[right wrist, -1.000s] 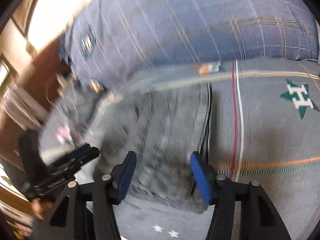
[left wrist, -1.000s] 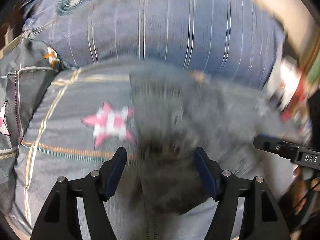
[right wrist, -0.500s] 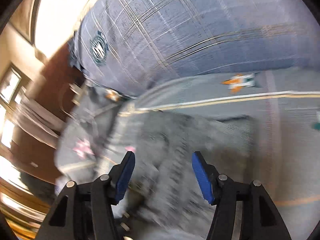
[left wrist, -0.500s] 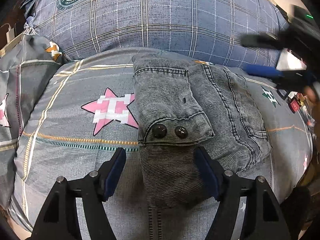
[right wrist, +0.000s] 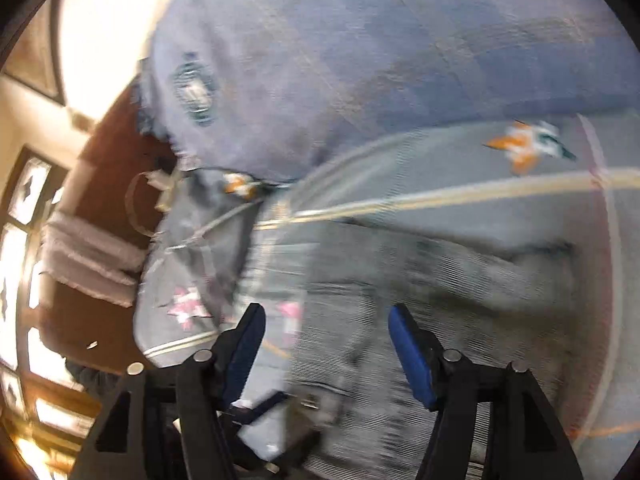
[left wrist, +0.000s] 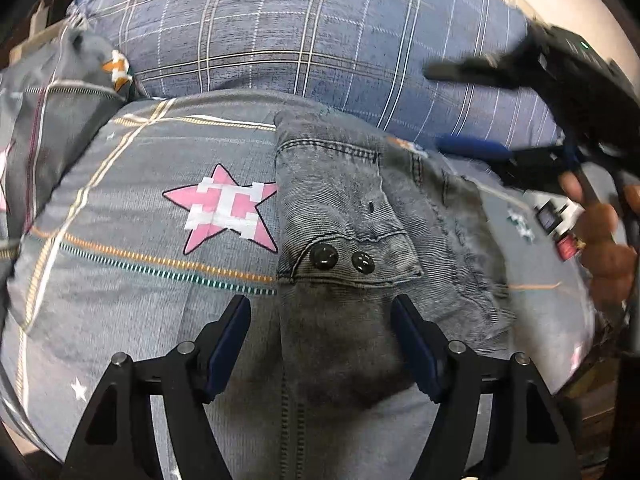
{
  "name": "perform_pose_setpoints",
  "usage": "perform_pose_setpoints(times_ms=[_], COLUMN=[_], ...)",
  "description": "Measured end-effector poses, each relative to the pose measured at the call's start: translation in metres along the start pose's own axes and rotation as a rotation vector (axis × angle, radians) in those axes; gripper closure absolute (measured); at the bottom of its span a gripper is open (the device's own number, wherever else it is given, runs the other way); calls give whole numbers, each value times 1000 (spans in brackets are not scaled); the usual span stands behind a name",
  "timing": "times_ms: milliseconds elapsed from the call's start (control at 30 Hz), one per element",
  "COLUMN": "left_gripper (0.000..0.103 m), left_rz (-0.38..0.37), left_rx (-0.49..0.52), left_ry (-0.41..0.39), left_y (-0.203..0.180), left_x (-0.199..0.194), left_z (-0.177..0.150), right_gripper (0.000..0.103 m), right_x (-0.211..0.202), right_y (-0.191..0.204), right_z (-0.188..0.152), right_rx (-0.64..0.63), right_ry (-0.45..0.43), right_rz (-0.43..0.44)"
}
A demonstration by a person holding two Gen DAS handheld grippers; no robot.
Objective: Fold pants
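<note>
Left wrist: my left tongs (left wrist: 320,344) spread, empty, hovering over folded pants (left wrist: 360,240) on bed (left wrist: 120,280); right tongs (left wrist: 472,108) blurred far right. Right wrist: all smeared; right tongs (right wrist: 324,344) spread, just been opening, nothing pinched; pants (right wrist: 400,300) barely legible.

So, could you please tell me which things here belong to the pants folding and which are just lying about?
Part of the job:
- folded grey pants
- left tongs, open
- right tongs, jaws just opening, gripping nothing

Just lying about:
- blue plaid pillow
- star-patterned bedding
- small items at bed edge
</note>
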State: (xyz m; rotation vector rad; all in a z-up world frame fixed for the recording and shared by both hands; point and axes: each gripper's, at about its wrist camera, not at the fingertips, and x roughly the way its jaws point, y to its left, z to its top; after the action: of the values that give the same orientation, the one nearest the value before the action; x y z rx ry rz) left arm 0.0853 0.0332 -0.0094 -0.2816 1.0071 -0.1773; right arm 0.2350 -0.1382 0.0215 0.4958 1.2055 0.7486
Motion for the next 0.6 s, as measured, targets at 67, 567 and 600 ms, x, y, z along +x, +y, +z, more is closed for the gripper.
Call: perform_pose_setpoints(times_ms=[67, 567, 600], left_gripper=[29, 27, 27], left_rz=[8, -61, -65], left_rx=[-4, -40, -42], left_ry=[1, 21, 19], left_y=[2, 11, 11], left_x=[3, 20, 20], left_z=[-3, -4, -4], right_gripper=[33, 30, 30], right_x=[17, 84, 99], right_y=[11, 61, 75], right_z=[8, 43, 49], right_rx=[-35, -207, -282], right_ry=[1, 99, 134], right_rz=[16, -320, -396])
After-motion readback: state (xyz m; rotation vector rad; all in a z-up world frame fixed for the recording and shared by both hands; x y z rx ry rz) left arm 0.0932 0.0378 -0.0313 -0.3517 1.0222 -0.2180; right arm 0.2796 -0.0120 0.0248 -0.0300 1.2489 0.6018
